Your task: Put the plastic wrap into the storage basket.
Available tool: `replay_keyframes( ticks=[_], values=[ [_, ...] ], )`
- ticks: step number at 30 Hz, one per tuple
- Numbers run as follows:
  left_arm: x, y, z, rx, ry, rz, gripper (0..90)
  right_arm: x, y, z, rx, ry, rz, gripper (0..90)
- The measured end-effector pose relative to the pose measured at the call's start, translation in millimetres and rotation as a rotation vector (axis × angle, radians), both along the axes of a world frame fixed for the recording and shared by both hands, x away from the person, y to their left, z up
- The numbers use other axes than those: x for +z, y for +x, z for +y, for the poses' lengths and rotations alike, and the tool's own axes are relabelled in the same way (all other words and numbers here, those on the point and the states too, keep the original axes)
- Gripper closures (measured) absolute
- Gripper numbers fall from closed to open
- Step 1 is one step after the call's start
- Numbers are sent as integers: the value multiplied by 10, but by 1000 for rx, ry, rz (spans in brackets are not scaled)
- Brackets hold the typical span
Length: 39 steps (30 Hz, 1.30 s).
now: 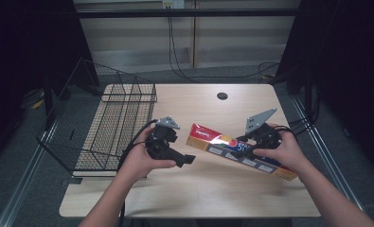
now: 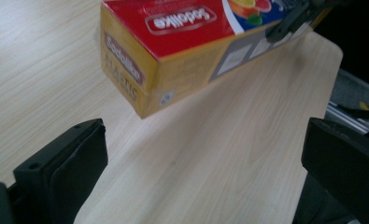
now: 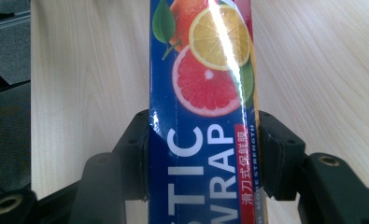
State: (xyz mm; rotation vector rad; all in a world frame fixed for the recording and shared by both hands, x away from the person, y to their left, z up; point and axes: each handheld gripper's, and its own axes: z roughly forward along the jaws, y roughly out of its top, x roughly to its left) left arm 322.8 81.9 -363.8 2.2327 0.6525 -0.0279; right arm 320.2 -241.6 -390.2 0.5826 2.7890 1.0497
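A long box of plastic wrap [image 1: 222, 142], red and yellow at one end and blue with citrus pictures further along, lies slantwise over the right half of the table. My right gripper [image 1: 259, 141] is shut on it, with the blue face [image 3: 203, 93] clamped between both pads [image 3: 275, 154]. The box's red end [image 2: 173, 42] hangs a little above the wood, with a shadow under it. My left gripper [image 1: 184, 155] is just left of that end, with its jaws wide open [image 2: 205, 140] and only bare tabletop between them.
A black wire basket [image 1: 113, 127] stands on the left part of the wooden table [image 1: 199, 189], close behind my left hand. A round cable hole [image 1: 222, 96] sits near the far edge. The table's right edge and a metal rail [image 2: 350, 109] lie beyond the box.
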Motion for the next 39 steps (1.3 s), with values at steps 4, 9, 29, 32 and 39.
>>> replay_keyframes(
  ticks=[4, 9, 29, 32, 39],
  values=[
    [104, 72, -11, -18, 15, -14, 11, 5, -9, 20, 26, -2, -6, 454],
    [193, 137, -83, -33, 42, -37, 15, 3, -16, 40, 39, -9, 1, 454],
    [334, 239, -459, -136, 124, -87, 28, -1, -44, 88, 89, 2, -1, 454],
    [309, 228, -483, -143, 136, -87, 28, -21, -57, 116, 96, -5, 4, 454],
    [282, 210, -537, -173, 149, -87, 28, -49, -69, 168, 126, 0, 7, 454]
  ],
)
